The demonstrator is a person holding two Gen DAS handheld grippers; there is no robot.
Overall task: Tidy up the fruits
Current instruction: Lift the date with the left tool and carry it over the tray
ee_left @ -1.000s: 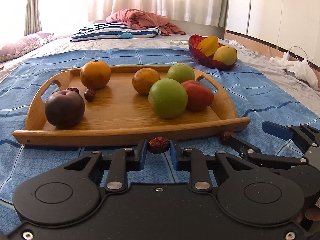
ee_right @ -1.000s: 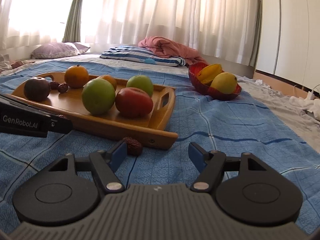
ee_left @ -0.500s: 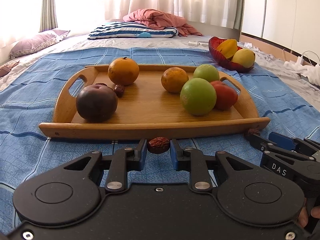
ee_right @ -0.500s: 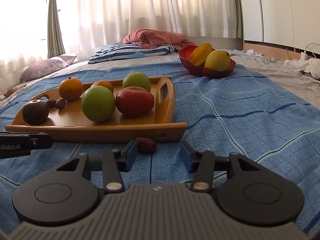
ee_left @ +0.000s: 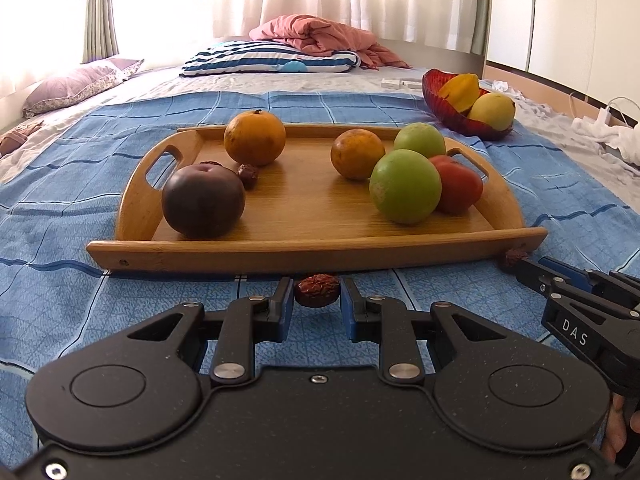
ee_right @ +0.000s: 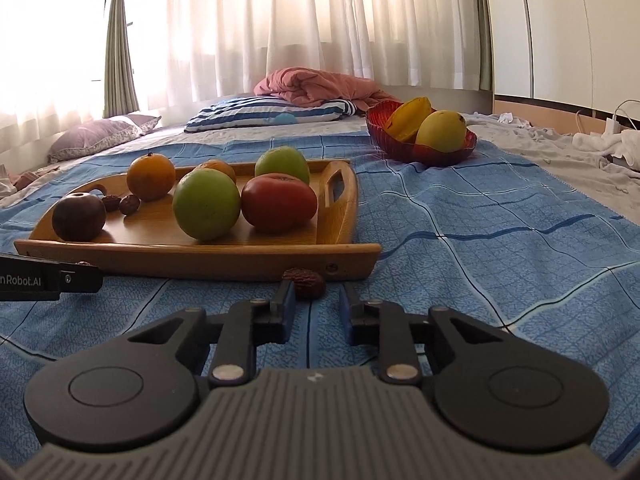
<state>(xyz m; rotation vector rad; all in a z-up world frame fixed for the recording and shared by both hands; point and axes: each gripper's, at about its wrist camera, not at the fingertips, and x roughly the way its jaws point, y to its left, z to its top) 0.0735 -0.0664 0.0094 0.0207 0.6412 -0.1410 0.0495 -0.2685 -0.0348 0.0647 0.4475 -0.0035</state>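
Since the earlier frame my right gripper [ee_right: 316,304] has narrowed from spread to nearly together. Left to right: left gripper [ee_left: 317,306] pinches a red date [ee_left: 317,290] between its pads; right jaws are closing around a second date [ee_right: 305,283] lying beside the wooden tray [ee_right: 192,258], contact uncertain. Dates: light, wrinkled, slightly soft; I'd grip mid-body, gently

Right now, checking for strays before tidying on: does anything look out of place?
Yes. One dried date lies on the blue cloth just outside the wooden tray, at its near right corner; two more dates sit inside it.
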